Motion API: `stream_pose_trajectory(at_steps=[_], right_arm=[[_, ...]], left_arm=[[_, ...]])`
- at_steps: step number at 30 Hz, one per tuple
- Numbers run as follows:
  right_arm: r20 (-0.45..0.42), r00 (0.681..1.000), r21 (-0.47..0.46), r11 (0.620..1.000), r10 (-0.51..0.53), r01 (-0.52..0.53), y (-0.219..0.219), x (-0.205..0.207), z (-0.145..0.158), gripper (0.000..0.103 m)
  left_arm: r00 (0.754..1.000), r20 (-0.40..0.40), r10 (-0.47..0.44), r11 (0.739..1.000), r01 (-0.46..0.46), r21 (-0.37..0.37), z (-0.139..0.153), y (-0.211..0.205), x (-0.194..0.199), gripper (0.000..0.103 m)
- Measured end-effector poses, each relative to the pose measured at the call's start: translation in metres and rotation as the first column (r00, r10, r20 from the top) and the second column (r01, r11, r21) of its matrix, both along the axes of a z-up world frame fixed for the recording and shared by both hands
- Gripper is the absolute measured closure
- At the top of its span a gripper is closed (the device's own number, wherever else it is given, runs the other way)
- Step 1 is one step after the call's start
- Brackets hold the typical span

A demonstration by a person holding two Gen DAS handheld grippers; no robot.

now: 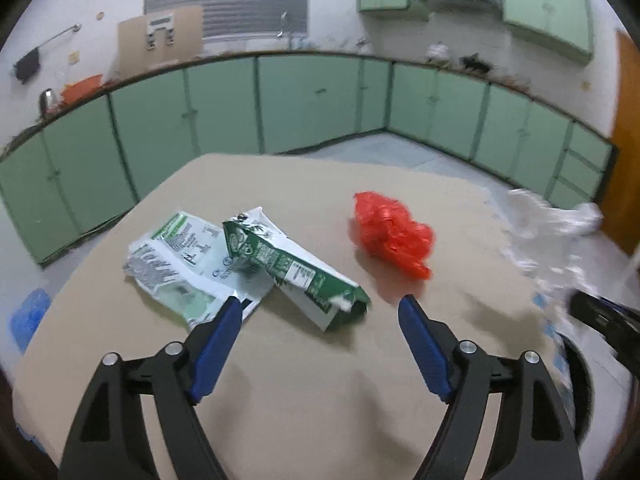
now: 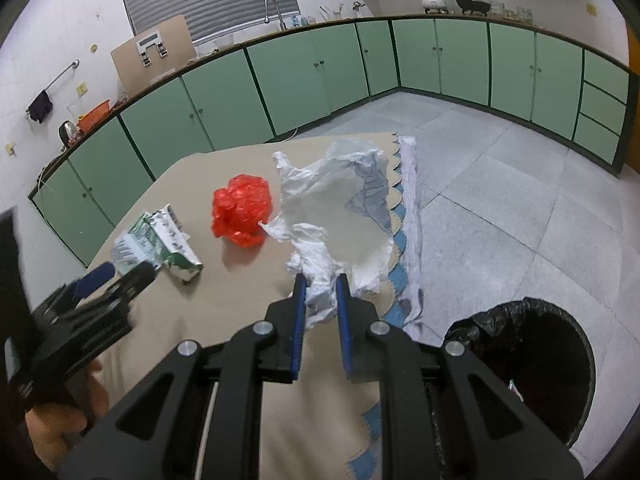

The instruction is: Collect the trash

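On the tan table lie a crushed green carton, a flattened white-and-green pack and a crumpled red plastic bag. My left gripper is open just short of the carton's near end, its fingers apart on either side with nothing between the pads. My right gripper is shut on a crumpled white paper sheet, held up over the table's right edge. In the right wrist view the red bag and the cartons lie to the left, near the left gripper.
A round bin with a black liner stands on the tiled floor at the table's right corner. A cloth with blue scalloped trim hangs off the table's right edge. Green cabinets line the walls beyond. A hand holds the left gripper.
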State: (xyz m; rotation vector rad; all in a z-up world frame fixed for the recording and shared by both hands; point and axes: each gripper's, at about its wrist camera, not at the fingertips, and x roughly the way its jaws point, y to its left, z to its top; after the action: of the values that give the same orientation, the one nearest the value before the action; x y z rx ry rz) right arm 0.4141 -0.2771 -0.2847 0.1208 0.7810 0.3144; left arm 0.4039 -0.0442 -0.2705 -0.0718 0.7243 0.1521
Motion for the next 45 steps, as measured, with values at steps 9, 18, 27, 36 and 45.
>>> stream_pose_trajectory(at_steps=[9, 18, 27, 36, 45], right_arm=[[-0.018, 0.999, 0.041, 0.998, 0.043, -0.042, -0.010, 0.019, -0.019, 0.089], [-0.010, 0.999, 0.034, 0.998, 0.048, -0.048, -0.004, 0.005, -0.009, 0.089], [0.033, 0.999, 0.014, 1.000, 0.016, -0.017, -0.011, -0.031, 0.025, 0.089], [0.048, 0.994, -0.004, 0.995, -0.098, 0.098, -0.066, -0.071, 0.039, 0.089], [-0.101, 0.933, -0.036, 0.939, -0.345, 0.343, -0.190, -0.092, -0.032, 0.089]], left_arm=[[0.992, -0.058, 0.115, 0.987, -0.120, -0.107, -0.028, 0.013, 0.035, 0.083], [0.999, 0.015, 0.032, 0.993, -0.030, -0.116, -0.004, 0.024, -0.029, 0.086], [0.985, 0.081, -0.154, 0.985, 0.160, -0.072, 0.042, -0.013, -0.092, 0.087], [0.917, 0.139, -0.375, 0.920, 0.386, -0.068, 0.066, -0.078, -0.118, 0.087], [0.720, 0.079, -0.689, 0.712, 0.693, -0.108, 0.054, -0.209, -0.090, 0.087]])
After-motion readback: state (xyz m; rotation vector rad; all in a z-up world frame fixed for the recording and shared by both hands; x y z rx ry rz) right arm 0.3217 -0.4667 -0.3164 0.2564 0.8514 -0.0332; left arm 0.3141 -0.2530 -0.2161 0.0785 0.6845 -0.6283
